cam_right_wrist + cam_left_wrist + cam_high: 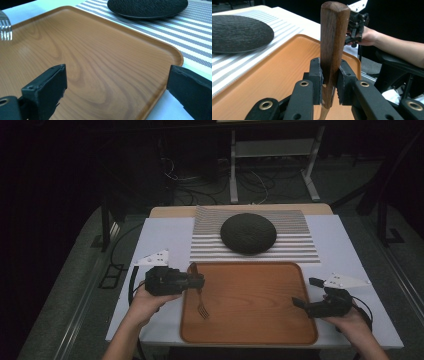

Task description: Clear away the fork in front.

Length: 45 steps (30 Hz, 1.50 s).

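A fork (201, 304) with a dark wooden handle (334, 37) hangs over the left part of an orange-brown tray (250, 305), tines down near the tray's surface. My left gripper (198, 281) is shut on the handle, and both pads press its sides in the left gripper view (329, 80). My right gripper (306, 292) stands open at the tray's right edge with nothing between its jaws (117, 75). The fork's tines (5, 27) show at the far left of the right gripper view, across the bare tray (100, 50).
A black round plate (248, 233) lies on a grey striped placemat (300, 247) just behind the tray. The white tabletop (165, 237) ends close on either side of the tray. Frame legs (233, 165) and cables stand on the floor beyond.
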{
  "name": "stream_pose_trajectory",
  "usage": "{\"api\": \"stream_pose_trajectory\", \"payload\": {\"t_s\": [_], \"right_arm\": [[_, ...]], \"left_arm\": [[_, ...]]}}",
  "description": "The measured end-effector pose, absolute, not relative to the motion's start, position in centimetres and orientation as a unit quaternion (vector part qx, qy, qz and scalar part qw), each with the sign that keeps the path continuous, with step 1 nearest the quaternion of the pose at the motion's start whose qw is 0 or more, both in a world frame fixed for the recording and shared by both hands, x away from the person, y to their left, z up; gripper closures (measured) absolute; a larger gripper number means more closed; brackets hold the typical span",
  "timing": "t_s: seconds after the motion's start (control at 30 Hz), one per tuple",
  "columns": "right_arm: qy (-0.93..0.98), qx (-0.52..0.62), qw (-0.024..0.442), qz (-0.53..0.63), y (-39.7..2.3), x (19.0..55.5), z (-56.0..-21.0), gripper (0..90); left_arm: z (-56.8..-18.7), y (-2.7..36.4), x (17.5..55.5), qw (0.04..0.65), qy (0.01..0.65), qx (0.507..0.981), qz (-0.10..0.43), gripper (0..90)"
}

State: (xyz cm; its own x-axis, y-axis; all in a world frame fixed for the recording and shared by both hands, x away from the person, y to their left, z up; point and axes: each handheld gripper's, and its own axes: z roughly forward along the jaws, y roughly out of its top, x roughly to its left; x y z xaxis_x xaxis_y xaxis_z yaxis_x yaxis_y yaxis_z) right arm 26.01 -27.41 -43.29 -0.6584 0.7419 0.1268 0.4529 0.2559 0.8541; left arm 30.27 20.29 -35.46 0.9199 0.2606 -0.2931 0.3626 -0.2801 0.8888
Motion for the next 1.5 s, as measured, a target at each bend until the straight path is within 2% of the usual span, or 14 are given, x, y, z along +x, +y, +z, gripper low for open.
{"api": "stream_pose_trajectory", "payload": {"t_s": [0.3,0.6,1.1,1.5], "right_arm": [[0.776,0.387,0.155,0.473,-27.5,26.1,-43.3,3.0],[0.777,0.388,0.158,0.470,-27.5,26.1,-43.4,3.1],[0.778,0.387,0.160,0.469,-27.4,26.1,-43.4,3.2],[0.779,0.385,0.159,0.468,-27.4,26.1,-43.4,3.3]], "left_arm": [[-36.3,20.5,30.4,0.555,0.196,0.806,-0.062,76.0],[-36.7,20.9,31.5,0.537,0.212,0.816,-0.023,75.7],[-39.1,19.6,35.2,0.497,0.244,0.833,-0.005,66.6],[-40.5,19.1,35.3,0.480,0.253,0.840,-0.022,63.3]]}}
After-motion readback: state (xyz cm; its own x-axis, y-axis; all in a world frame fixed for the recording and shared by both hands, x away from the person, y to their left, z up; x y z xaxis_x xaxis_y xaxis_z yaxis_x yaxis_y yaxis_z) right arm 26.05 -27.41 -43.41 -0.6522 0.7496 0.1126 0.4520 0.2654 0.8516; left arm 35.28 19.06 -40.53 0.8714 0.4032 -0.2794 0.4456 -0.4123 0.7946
